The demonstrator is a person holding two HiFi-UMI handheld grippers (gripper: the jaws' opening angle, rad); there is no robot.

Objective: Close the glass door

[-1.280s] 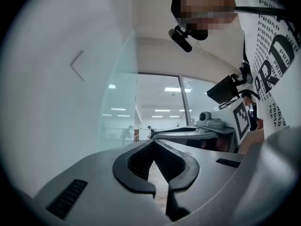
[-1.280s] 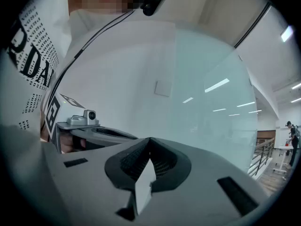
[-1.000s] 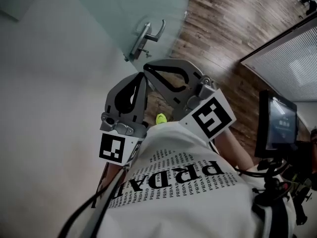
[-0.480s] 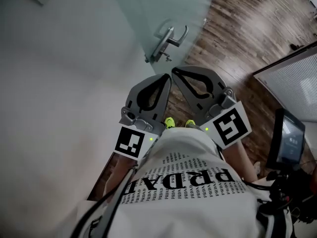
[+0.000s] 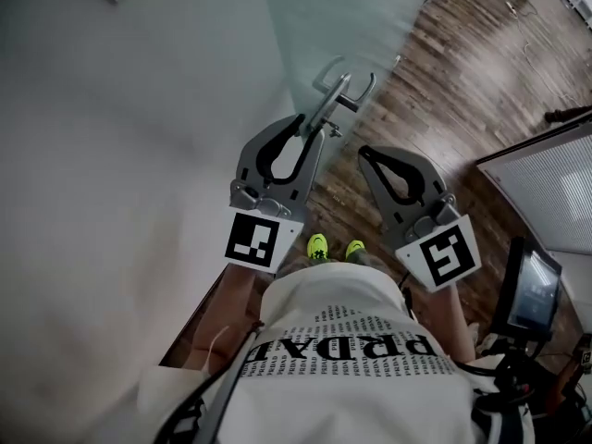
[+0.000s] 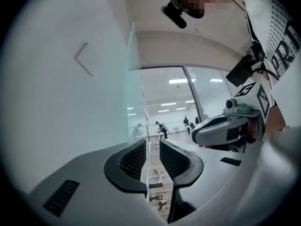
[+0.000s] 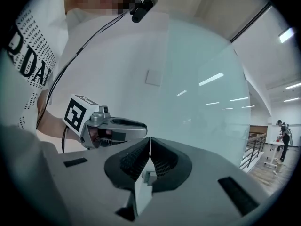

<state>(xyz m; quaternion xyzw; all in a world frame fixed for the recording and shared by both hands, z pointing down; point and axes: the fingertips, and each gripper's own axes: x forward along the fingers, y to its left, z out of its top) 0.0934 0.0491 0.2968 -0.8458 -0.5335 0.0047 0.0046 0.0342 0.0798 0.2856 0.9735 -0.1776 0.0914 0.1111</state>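
Right at the edge of the glass door, left tongs have just been opening, nothing pinched between them, handle just ahead. Right tongs are clenched together, empty.

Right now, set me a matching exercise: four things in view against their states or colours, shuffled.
Things: 1 left gripper; 2 right gripper; 3 door handle; 4 shoes.
States: a neon yellow; b jaws together; c silver metal; d jaws apart.
Pairs: 1-d, 2-b, 3-c, 4-a.
The left jaws have just been opening; they press on nothing, the handle showing through their gap.
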